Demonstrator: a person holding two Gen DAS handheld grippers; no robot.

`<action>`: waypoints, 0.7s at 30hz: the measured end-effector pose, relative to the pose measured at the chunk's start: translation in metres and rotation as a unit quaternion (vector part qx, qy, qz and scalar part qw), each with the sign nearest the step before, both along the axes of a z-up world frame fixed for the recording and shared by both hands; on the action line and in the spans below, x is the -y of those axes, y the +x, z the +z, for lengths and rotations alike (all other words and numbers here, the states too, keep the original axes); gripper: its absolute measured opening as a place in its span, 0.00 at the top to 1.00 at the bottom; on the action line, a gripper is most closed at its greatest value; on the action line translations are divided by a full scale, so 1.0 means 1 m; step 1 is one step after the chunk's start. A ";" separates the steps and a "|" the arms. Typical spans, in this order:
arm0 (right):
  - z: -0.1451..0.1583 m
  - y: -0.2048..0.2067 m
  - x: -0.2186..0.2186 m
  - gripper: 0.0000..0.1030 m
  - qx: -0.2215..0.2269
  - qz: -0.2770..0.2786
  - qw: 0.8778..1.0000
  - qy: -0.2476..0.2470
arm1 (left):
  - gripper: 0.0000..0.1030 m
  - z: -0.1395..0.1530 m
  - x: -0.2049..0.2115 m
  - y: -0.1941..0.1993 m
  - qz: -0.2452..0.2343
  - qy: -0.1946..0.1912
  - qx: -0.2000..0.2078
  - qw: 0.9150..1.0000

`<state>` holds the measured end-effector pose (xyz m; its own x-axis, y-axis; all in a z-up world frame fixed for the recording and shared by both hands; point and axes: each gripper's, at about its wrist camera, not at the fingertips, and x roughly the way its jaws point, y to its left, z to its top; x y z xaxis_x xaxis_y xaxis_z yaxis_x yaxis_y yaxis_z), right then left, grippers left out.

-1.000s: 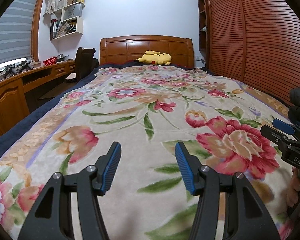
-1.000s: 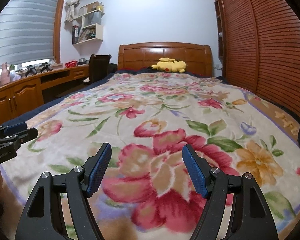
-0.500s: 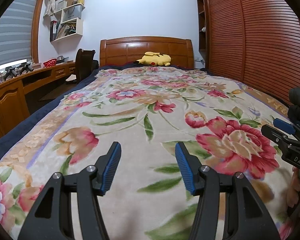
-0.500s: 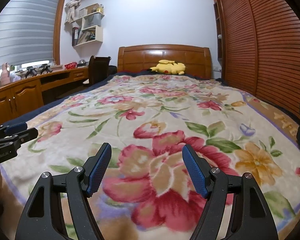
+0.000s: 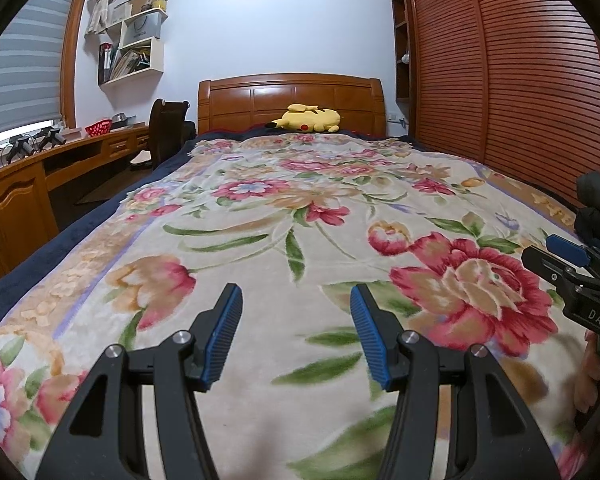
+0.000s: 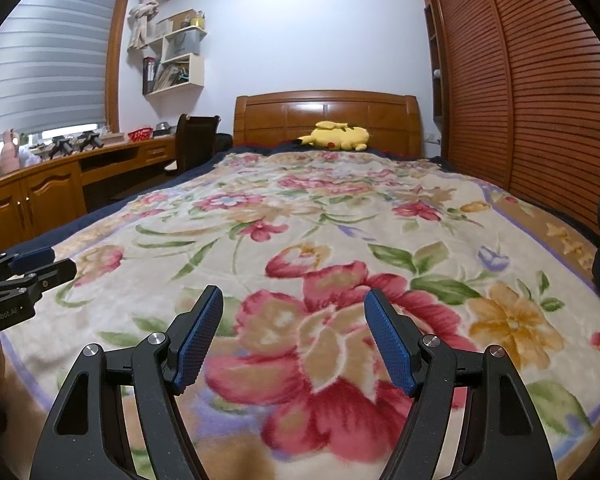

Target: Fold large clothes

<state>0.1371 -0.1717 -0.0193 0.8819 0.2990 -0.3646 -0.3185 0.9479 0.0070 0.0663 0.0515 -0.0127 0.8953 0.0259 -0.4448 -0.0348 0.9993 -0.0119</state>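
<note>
A large floral blanket [image 5: 292,208] lies spread flat over the bed; it also fills the right wrist view [image 6: 320,220]. My left gripper [image 5: 296,300] is open and empty, held just above the blanket's near end. My right gripper [image 6: 294,308] is open and empty, also just above the near end, over a big red flower. The right gripper shows at the right edge of the left wrist view [image 5: 572,276]. The left gripper shows at the left edge of the right wrist view [image 6: 24,272]. No garment other than the blanket is in view.
A yellow plush toy [image 5: 306,118] lies by the wooden headboard [image 5: 290,96]. A wooden desk [image 5: 40,176] and a dark chair [image 5: 166,128] stand left of the bed. A louvred wardrobe [image 5: 500,80] runs along the right side. Wall shelves [image 6: 172,60] hang at back left.
Both wrist views have tilted slightly upward, so the headboard and toy sit a little lower in frame. Both grippers stay open and over the same part of the blanket.
</note>
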 end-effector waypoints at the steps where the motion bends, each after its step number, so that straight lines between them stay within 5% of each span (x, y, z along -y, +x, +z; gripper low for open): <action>1: 0.000 0.000 0.000 0.27 0.000 0.000 1.000 0.000 | 0.46 0.000 0.000 0.000 0.000 0.000 0.000 1.000; 21: -0.001 0.000 0.002 0.27 0.002 -0.001 1.000 0.002 | 0.46 0.000 0.001 0.000 0.000 0.002 0.002 1.000</action>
<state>0.1376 -0.1738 -0.0198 0.8836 0.2993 -0.3600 -0.3172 0.9483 0.0098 0.0658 0.0504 -0.0125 0.8971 0.0275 -0.4409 -0.0341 0.9994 -0.0071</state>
